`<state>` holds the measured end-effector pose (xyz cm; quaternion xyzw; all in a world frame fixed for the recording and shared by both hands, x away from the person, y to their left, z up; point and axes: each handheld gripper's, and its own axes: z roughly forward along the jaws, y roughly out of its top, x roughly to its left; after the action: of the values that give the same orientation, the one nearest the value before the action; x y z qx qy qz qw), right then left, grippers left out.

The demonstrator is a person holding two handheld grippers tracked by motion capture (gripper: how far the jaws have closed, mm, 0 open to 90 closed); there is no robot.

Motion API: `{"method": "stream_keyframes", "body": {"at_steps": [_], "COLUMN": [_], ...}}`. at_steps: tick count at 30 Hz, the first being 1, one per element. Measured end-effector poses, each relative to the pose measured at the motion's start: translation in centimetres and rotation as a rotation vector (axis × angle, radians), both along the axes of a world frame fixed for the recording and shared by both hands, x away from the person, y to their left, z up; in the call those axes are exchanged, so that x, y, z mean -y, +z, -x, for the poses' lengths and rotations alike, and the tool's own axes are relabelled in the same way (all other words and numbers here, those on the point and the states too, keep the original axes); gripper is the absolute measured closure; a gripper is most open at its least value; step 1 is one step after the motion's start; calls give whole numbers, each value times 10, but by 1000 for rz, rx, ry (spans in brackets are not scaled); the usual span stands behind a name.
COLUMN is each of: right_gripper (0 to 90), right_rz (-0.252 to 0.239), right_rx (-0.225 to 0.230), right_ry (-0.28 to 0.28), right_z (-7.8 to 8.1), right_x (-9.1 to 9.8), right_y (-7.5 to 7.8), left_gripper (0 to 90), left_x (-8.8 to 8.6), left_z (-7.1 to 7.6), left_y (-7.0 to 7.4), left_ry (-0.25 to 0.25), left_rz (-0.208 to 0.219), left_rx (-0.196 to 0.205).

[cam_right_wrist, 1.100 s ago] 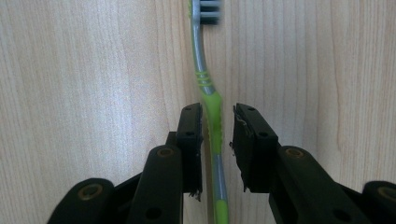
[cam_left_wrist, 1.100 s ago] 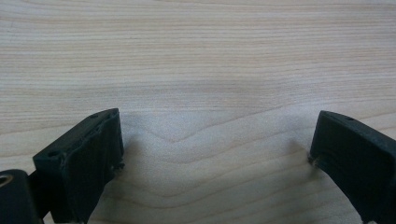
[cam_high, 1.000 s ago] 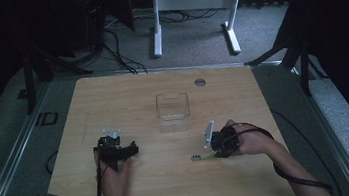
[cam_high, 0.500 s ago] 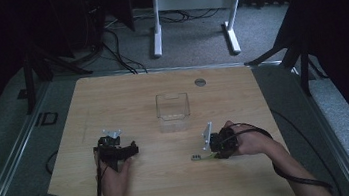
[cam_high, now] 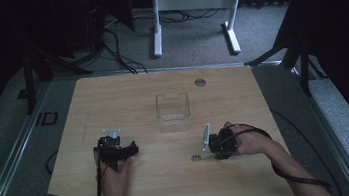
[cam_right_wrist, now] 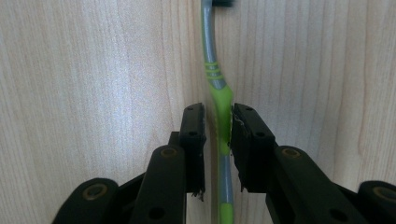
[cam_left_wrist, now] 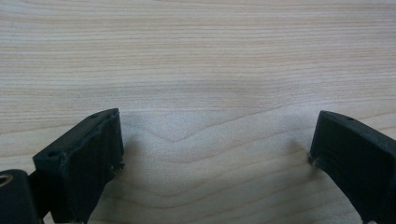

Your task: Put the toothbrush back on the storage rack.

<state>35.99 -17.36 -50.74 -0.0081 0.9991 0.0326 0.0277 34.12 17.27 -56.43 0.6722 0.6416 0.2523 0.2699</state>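
Note:
A green and grey toothbrush (cam_right_wrist: 211, 60) lies flat on the wooden table (cam_high: 126, 94); in the high view the toothbrush (cam_high: 199, 157) is at the front right. My right gripper (cam_right_wrist: 219, 112) straddles its handle. The jaws have just been closing: the right pad touches the handle and a thin gap remains at the left pad. From above, the right gripper (cam_high: 212, 150) lies low on the table in a hand. My left gripper (cam_left_wrist: 217, 126) is open wide over bare wood, nothing between its jaws; in the high view the left gripper (cam_high: 127, 151) rests at the front left.
A clear plastic box (cam_high: 173, 112) stands at the table's middle, beyond both grippers. A round grey cable port (cam_high: 200, 81) sits near the far edge. Cables trail from both grippers off the near edge. White desk legs (cam_high: 156, 24) stand on the floor behind.

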Motion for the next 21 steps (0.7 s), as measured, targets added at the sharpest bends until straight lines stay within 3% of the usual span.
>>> {"method": "stream_keyframes", "body": {"at_steps": [21], "right_gripper": [770], "right_rz": [29], "right_rx": [-24], "right_ry": [0], "right_z": [-2], "right_x": [-2], "right_y": [-9], "left_gripper": [30], "left_x": [0], "left_z": [0], "left_y": [0], "left_ry": [0], "left_rz": [0], "left_rx": [0]}}
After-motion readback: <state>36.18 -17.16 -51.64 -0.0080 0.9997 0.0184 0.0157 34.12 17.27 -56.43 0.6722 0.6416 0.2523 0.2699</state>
